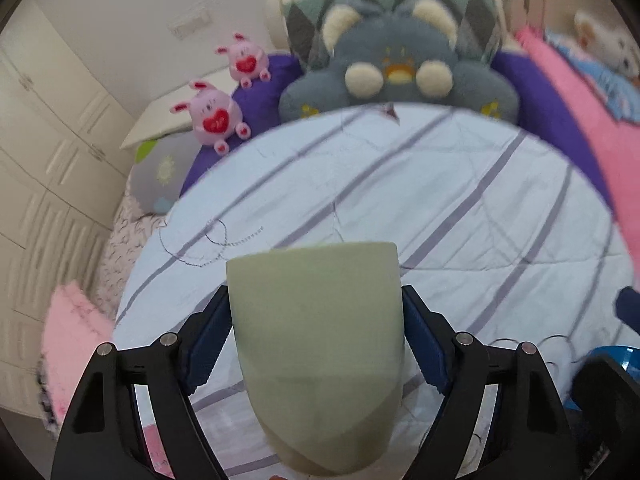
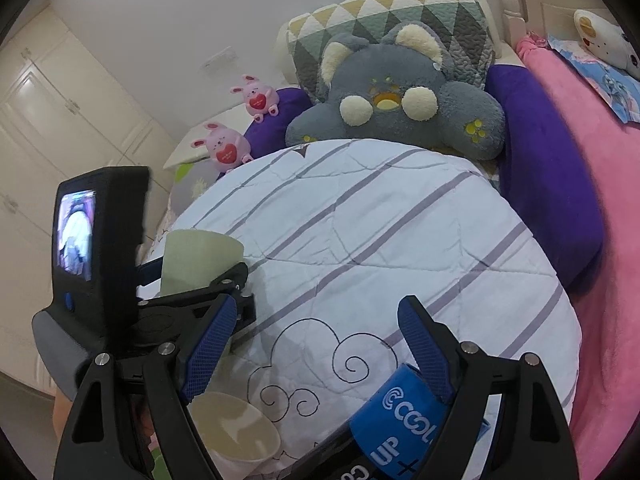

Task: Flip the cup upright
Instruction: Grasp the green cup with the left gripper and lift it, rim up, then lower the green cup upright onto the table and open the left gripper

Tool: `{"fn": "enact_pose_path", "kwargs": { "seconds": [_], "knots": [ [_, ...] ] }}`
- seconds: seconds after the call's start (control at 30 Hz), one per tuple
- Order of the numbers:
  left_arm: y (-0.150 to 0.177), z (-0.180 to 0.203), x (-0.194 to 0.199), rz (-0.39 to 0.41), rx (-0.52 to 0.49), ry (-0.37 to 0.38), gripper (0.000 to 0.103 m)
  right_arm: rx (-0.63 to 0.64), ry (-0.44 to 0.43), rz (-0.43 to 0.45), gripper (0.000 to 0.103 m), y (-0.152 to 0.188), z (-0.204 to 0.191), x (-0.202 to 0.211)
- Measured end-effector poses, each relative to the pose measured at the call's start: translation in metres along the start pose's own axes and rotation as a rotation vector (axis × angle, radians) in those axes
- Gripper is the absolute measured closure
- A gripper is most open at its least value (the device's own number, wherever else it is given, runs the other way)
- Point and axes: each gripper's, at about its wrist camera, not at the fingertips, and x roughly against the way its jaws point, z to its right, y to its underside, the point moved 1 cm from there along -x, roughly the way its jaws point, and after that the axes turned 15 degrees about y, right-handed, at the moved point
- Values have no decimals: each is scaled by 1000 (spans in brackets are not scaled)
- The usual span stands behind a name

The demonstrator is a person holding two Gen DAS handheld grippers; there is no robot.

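The left gripper (image 1: 318, 332) pinches the pale green cup (image 1: 318, 344) across its body, one blue pad on each side wall, so the cup can be turned as a unit without slipping. In the left wrist view the cup's wide end points away from the camera and its narrow, rounded end sits close to the lens. The cup is carried above the striped quilt (image 1: 420, 184), apparently not resting on it. From the right wrist view the same cup (image 2: 198, 262) shows at the left, its wider end uppermost, which suggests the flip is well advanced or complete; the opening itself is not visible, so this is a judgement.

The right gripper (image 2: 316, 346) stands spread and holds nothing, kept clear of the work. Below it lie a cream bowl (image 2: 236, 436) and a blue labelled object (image 2: 404, 416). A grey plush toy (image 2: 400, 104) sits at the bed head, well apart from the cup.

Remaining step, as judged: set the cup down on its base.
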Motion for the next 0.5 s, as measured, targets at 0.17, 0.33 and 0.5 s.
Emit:
{"fn": "enact_pose_path", "kwargs": {
  "seconds": [0.17, 0.33, 0.5],
  "knots": [
    [7, -12, 27, 118, 28, 29, 21, 11, -12, 16, 18, 1, -6, 5],
    [12, -30, 40, 195, 88, 42, 21, 33, -12, 10, 18, 5, -15, 5],
    [21, -37, 39, 198, 104, 52, 22, 47, -14, 11, 18, 9, -21, 8]
  ]
}}
